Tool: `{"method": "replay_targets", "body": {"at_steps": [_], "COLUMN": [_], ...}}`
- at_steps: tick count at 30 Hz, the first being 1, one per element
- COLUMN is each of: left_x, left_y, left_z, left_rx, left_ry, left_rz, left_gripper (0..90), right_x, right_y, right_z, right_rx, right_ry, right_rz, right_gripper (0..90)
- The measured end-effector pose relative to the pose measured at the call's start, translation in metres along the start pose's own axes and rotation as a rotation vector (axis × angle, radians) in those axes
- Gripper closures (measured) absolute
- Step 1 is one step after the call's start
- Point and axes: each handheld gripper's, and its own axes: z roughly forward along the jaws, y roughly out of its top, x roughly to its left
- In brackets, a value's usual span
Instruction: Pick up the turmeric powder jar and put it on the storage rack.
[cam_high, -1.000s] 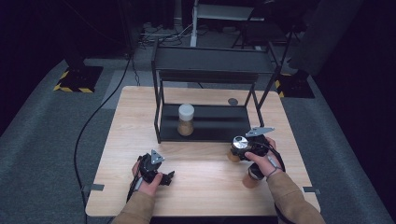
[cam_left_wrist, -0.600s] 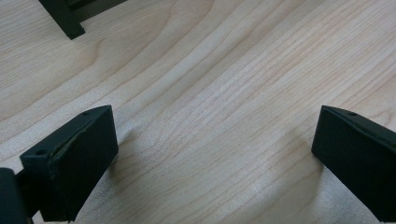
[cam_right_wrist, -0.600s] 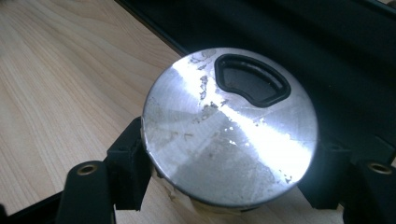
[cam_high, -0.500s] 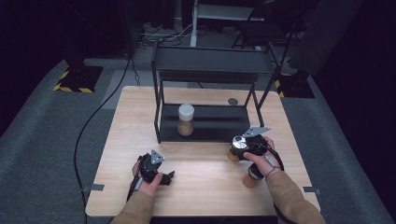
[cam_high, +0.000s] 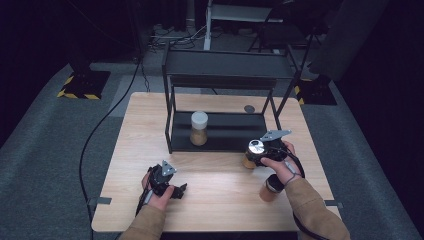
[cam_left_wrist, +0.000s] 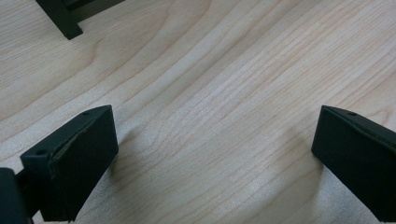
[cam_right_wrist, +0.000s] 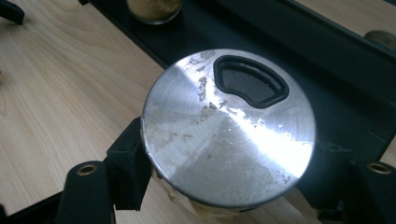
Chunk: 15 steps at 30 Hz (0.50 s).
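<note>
My right gripper (cam_high: 256, 153) is shut on a jar with a scratched silver lid (cam_high: 256, 146), just in front of the black rack's lower shelf (cam_high: 225, 137). In the right gripper view the lid (cam_right_wrist: 229, 126) sits between both black jaws of my right gripper (cam_right_wrist: 229, 179), which press on its sides. A white-lidded jar of tan powder (cam_high: 199, 128) stands upright on that lower shelf, and its base (cam_right_wrist: 154, 8) also shows in the right gripper view. My left gripper (cam_high: 176, 190) rests on the table at the front left. Its jaws (cam_left_wrist: 210, 154) stand wide open over bare wood.
A third brown jar (cam_high: 270, 190) stands on the table beside the right wrist. A small dark disc (cam_high: 248, 108) lies behind the rack. The rack's upper shelf (cam_high: 225, 67) overhangs the lower one. The rack's front foot (cam_left_wrist: 60, 21) is near my left gripper. Cables trail off the table.
The right hand has shifted only slightly around the silver-lidded jar. The left hand has kept still.
</note>
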Motion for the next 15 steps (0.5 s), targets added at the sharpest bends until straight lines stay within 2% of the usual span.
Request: {"method": "replay_targets", "body": {"at_steps": [8, 15], "left_x": [0.000, 0.000], "left_y": [0.000, 0.000], "left_z": [0.000, 0.000], "left_rx": [0.000, 0.000], "left_ry": [0.001, 0.000], "left_rz": [0.001, -0.001], "left_gripper": [0.0, 0.0], "right_x": [-0.002, -0.003], "right_y": [0.016, 0.033], "right_z": [-0.006, -0.008], "right_rx": [-0.010, -0.014], "right_ry": [0.002, 0.000], "right_rz": [-0.011, -0.002], "right_gripper": [31.0, 31.0]}}
